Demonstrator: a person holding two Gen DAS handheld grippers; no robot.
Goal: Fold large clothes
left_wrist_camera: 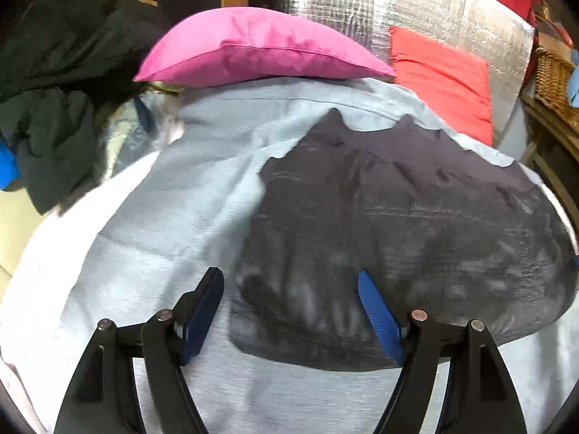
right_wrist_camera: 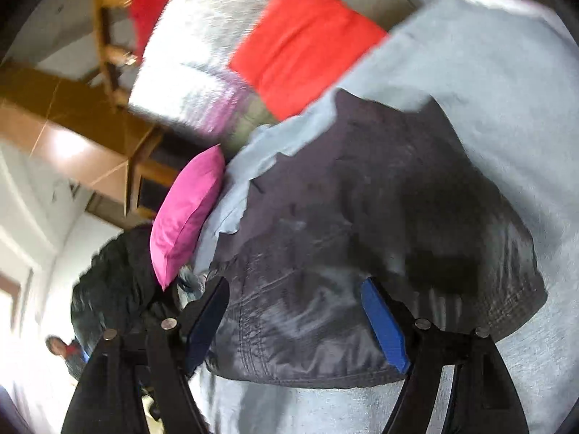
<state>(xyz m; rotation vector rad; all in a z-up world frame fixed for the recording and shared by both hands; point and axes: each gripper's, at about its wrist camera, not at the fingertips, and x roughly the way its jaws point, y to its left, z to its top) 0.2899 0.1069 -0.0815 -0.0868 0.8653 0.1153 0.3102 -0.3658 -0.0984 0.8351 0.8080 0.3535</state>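
Note:
A dark grey garment lies spread flat on a light blue sheet. My left gripper is open and empty, hovering over the garment's near left edge. In the right wrist view the same dark garment lies on the sheet, seen tilted. My right gripper is open and empty, its fingers straddling the garment's near hem without gripping it.
A pink pillow and a red pillow lie at the far side against a silver foil sheet. A heap of dark green clothes sits at the left. A wicker basket stands at the right.

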